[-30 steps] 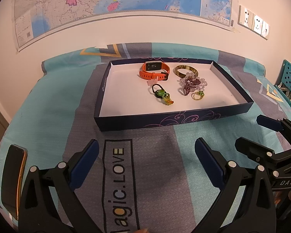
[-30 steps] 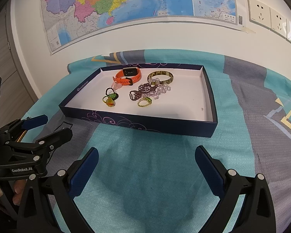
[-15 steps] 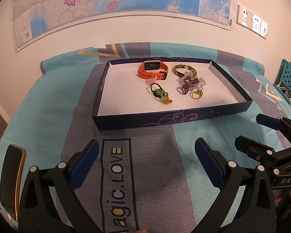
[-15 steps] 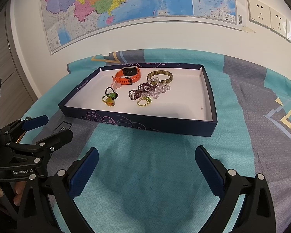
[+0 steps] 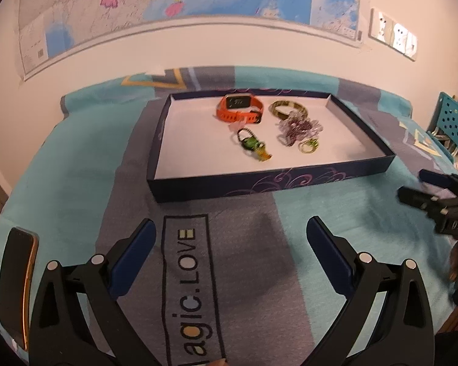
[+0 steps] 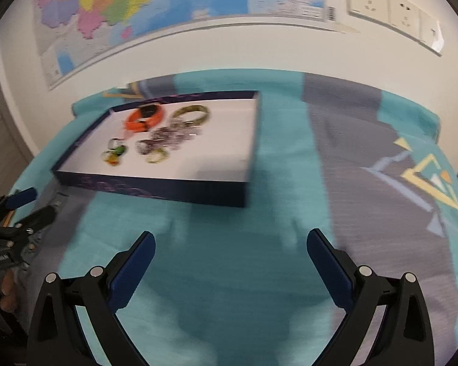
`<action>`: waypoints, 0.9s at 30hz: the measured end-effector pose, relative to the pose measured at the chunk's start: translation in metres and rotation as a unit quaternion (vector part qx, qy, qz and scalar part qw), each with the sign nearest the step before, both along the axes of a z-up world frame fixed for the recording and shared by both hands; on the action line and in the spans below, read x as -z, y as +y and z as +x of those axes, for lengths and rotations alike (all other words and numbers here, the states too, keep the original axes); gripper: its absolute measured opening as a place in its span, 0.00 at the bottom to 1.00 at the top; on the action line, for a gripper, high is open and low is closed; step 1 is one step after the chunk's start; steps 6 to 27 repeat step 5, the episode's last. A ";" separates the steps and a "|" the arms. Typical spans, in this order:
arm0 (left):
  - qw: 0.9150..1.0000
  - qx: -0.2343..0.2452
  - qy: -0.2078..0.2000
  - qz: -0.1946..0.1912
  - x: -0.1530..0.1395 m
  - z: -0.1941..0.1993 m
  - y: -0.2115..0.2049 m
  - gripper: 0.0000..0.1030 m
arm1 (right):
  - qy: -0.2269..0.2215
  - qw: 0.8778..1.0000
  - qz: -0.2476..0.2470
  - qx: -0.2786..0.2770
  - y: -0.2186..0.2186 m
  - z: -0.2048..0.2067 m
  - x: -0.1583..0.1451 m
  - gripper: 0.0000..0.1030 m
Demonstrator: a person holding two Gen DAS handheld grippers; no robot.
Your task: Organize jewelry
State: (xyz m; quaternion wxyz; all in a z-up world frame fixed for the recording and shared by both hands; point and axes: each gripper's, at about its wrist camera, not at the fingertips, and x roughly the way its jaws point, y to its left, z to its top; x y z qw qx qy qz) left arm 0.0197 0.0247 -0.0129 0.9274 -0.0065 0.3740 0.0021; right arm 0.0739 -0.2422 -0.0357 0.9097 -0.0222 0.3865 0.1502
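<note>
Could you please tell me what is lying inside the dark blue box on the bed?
Inside the box: an orange smartwatch, an olive bangle, purple beaded bracelets and three green-stoned rings. Anything beneath the bead heap is hidden.

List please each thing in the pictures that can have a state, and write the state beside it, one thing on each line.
Left gripper: jaws open, empty, above the bed cover.
Right gripper: jaws open, empty.
Box tray: no lid, lying flat on the bed cover.
Orange watch: in the tray, strap looped, screen dark.
Green-gold bangle: flat in the tray.
Bead bracelets: heaped together in the tray.
Phone: on the bed, screen dark.
</note>
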 end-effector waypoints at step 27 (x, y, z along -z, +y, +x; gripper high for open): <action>1.000 -0.021 0.008 0.000 0.002 0.002 0.017 0.94 | 0.015 1.000 -0.002 0.020 -0.042 0.020 0.004 0.93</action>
